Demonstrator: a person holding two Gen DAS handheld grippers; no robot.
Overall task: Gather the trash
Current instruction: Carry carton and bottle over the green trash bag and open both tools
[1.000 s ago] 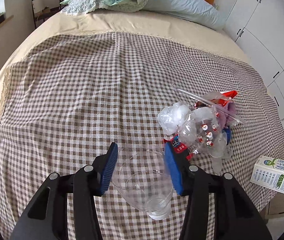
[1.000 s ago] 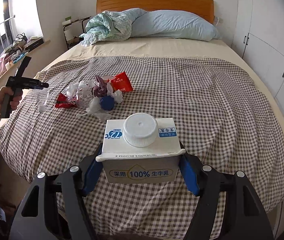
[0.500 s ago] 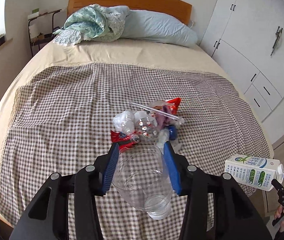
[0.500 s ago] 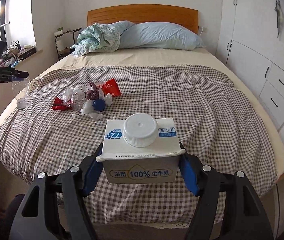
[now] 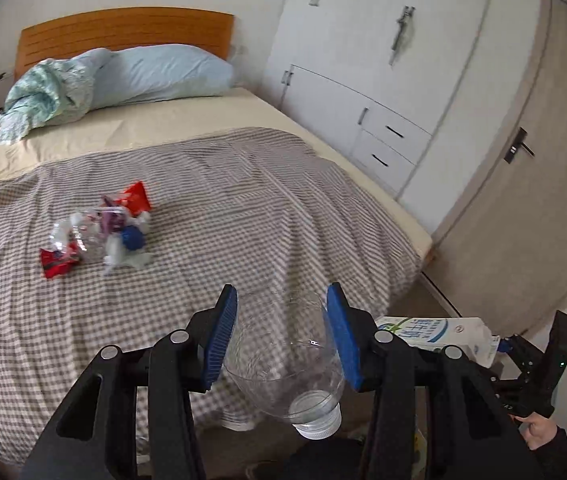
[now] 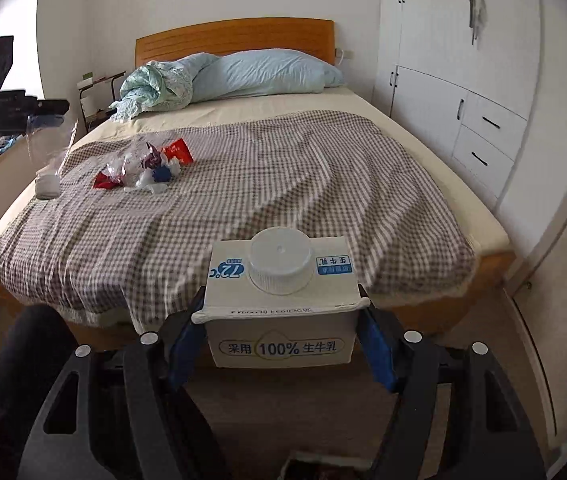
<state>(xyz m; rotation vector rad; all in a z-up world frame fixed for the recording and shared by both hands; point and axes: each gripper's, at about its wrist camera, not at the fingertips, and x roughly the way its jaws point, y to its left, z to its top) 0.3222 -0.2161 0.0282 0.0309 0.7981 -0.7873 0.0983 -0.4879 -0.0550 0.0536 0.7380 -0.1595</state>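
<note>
L gripper [image 5: 281, 334]: blue pads clamped on a clear plastic bottle piece [image 5: 283, 356], cut-off top w/ white cap [image 5: 317, 420] pointing down, open end up. It's held off the bed, past the foot edge. Same piece shows in the right wrist view at far left, hanging from the L gripper [image 6: 49, 118] above the bed's left edge.

R gripper [image 6: 283, 344]: pads tight on both sides of a white milk carton [image 6: 281, 320], cap [image 6: 280, 260] facing the cam, "100%" print on the front face. Carton is held in the air off the foot of the bed, over the floor. In the left wrist view the carton [image 5: 435, 332] sits low right, lying on its side in the R gripper [image 5: 501, 344], w/ a bit of the person's hand [image 5: 539, 430] below.

Further out: bed [image 6: 487, 240] w/ brown-white checked blanket [image 6: 283, 184] over the lower part. On the blanket, left side, a small trash pile [image 6: 143, 168]: red wrappers, crumpled clear plastic, smth purple, a blue bit, all bunched & touching. Same pile [image 5: 99, 234] in the left wrist view, well apart from both grippers.

Beyond: beige sheet, light-blue pillow [image 6: 267, 74] & a bunched pale-green quilt [image 6: 151, 90] at the wooden headboard [image 6: 235, 38]. White wardrobe [image 6: 459, 72] w/ drawers along the right wall. Small side table [image 6: 97, 92] left of the headboard.
</note>
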